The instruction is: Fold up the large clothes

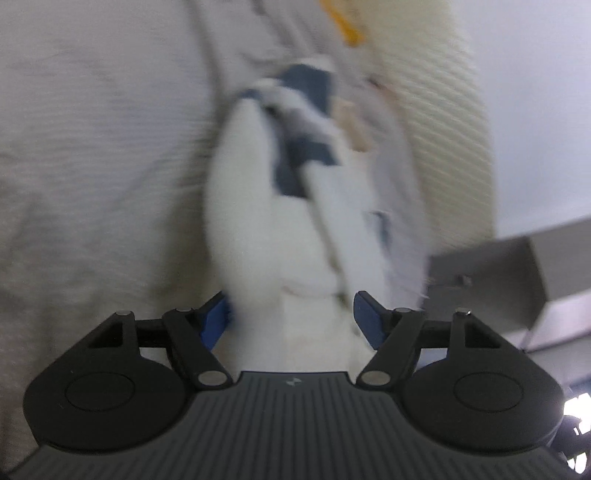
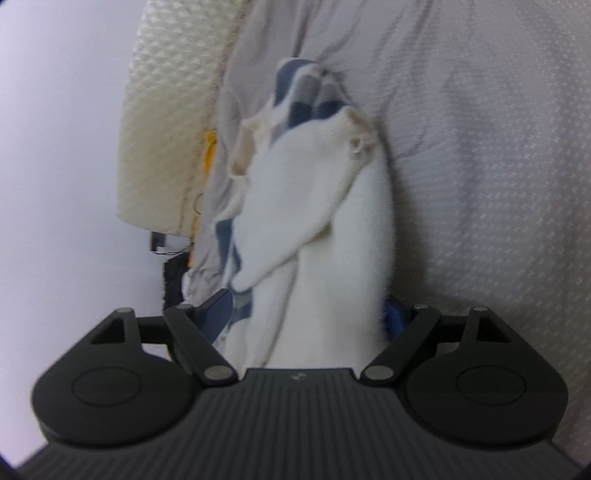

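Note:
A white garment with dark blue patches [image 1: 251,206] lies bunched in a long ridge on a pale grey sheet [image 1: 92,147]. My left gripper [image 1: 293,321] sits at its near end, jaws wide, with white cloth lying between the blue pads; the right pad [image 1: 369,325] stands free of it. In the right wrist view the same garment [image 2: 314,206] runs up from my right gripper [image 2: 306,317]. Its jaws are also wide, and cloth fills the gap and drapes over part of the right pad [image 2: 393,317]. Both views are blurred.
The cream quilted mattress edge [image 1: 454,147] [image 2: 162,129] borders the sheet [image 2: 480,184], with a yellow tag [image 1: 347,26] [image 2: 208,155] on it. Beyond the edge are a white wall, a grey box-like object [image 1: 498,277] and a dark object [image 2: 173,280].

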Action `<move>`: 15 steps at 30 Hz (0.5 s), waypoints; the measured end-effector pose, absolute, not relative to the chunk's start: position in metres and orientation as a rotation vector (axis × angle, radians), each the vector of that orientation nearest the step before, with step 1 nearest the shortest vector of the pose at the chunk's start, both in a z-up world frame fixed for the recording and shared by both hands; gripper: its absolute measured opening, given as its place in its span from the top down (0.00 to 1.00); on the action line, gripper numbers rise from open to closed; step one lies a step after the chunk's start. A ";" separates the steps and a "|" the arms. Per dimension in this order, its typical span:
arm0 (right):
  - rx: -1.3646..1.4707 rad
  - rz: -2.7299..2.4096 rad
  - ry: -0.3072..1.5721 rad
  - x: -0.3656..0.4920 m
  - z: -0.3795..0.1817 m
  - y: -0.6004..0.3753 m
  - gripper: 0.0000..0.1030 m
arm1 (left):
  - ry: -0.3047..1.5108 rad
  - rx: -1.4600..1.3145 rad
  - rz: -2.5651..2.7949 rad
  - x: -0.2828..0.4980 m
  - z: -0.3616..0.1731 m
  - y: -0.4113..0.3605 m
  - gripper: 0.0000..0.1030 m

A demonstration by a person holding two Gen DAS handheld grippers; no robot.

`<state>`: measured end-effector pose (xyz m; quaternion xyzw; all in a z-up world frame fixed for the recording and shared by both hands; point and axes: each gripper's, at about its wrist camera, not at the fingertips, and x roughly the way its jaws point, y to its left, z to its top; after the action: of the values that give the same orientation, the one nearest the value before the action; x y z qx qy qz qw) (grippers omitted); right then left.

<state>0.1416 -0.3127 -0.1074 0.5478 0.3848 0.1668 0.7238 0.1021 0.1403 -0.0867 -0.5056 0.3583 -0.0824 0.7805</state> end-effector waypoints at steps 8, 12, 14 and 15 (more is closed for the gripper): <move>1.274 0.352 0.847 0.136 -0.109 -0.316 0.19 | 0.898 -1.083 -0.117 0.098 -0.097 0.127 0.24; 1.243 0.346 0.877 0.133 -0.112 -0.311 0.19 | 1.020 -1.007 -0.032 0.099 -0.107 0.117 0.24; 1.209 0.322 0.914 0.131 -0.115 -0.308 0.20 | 1.053 -0.963 -0.006 0.098 -0.109 0.110 0.25; 1.203 0.310 0.927 0.130 -0.117 -0.307 0.20 | 1.059 -0.945 -0.007 0.098 -0.108 0.108 0.25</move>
<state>0.1295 -0.3071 -0.1172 0.5430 0.4186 0.1401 0.7143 0.0978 0.1080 -0.1084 -0.4340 0.4860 -0.0033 0.7586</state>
